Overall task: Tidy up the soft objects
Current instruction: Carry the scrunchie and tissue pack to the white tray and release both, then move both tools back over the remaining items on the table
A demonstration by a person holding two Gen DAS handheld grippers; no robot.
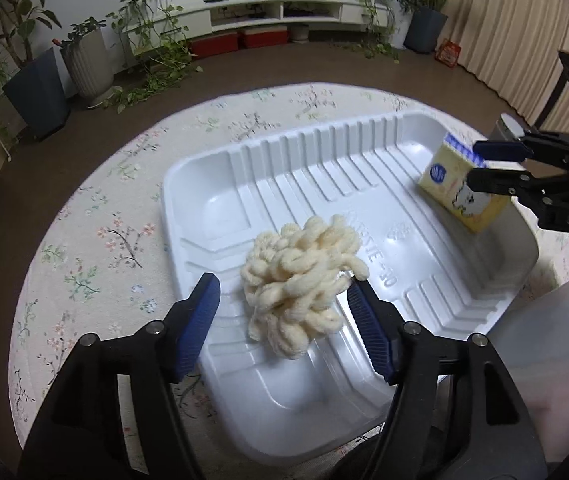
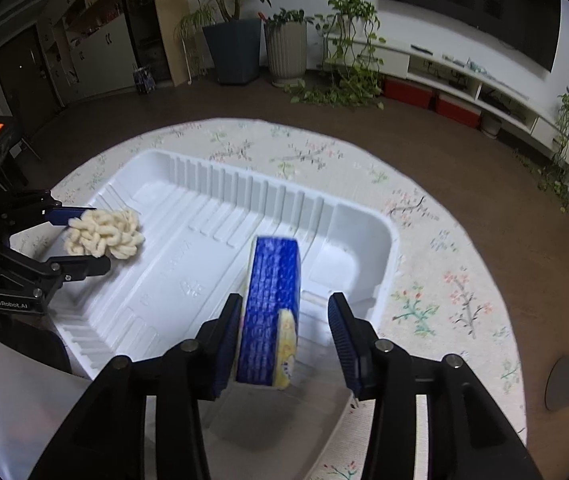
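Left gripper (image 1: 284,300), jaws spread, straddles the cream chenille bundle (image 1: 302,282) lying in the white tray (image 1: 284,148) on the floral desk (image 1: 96,240). Right gripper (image 2: 284,332), also spread, brackets the tissue pack (image 2: 270,312), which leans at the tray's opposite end, apparently just released.

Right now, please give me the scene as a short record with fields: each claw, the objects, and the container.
left claw: open, fingers on either side of the cream yarn bundle
right claw: open, tissue pack tilted against its left finger
container: white plastic tray, ribbed walls
yarn bundle location: over the tray's left end
tissue pack location: over the tray's right end
surface: round table with floral tablecloth
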